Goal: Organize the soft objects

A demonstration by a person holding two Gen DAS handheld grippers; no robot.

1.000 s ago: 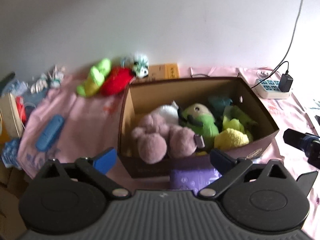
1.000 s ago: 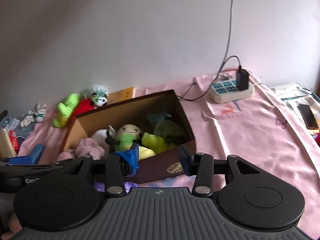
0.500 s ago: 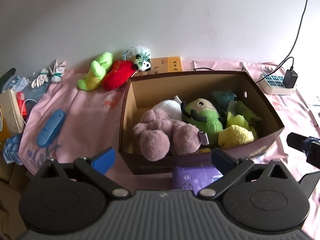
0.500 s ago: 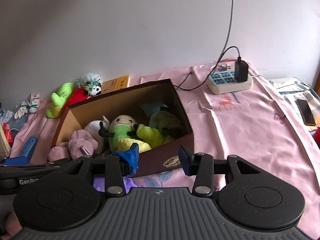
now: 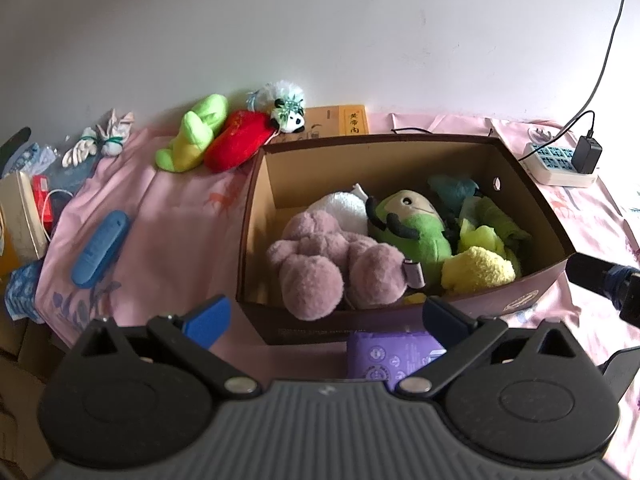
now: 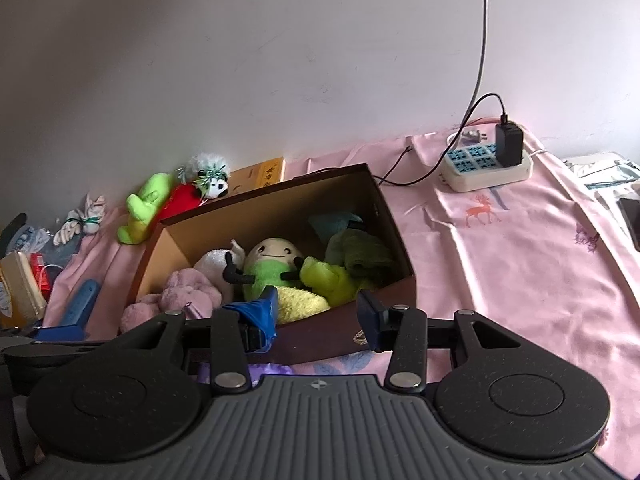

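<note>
A brown cardboard box [image 5: 532, 196] [image 6: 396, 236] on the pink cloth holds a mauve plush [image 5: 332, 264] [image 6: 184, 296], a white plush [image 5: 344, 208], a green doll [image 5: 416, 228] [image 6: 272, 268], a yellow fluffy piece [image 5: 478, 270] and green cloths [image 6: 360, 256]. Outside, beyond the box's far-left corner, lie a lime plush [image 5: 196, 132] [image 6: 144, 208], a red plush [image 5: 240, 140] and a small panda [image 5: 288, 114] [image 6: 212, 180]. My left gripper [image 5: 326, 316] hangs open before the box's near wall, empty. My right gripper [image 6: 316, 312] is open too, above the near-right corner, nothing held.
A blue remote-like bar [image 5: 100, 248] and white knotted gloves [image 5: 100, 140] lie left of the box. A purple packet [image 5: 390, 354] sits against its near wall. A power strip with charger [image 6: 488, 160] and cable sit far right; a phone [image 6: 632, 216] lies at the right edge.
Both grippers have risen and drawn back slightly, so the box sits lower and its contents show more fully. Both grippers stay open; no toy has moved.
</note>
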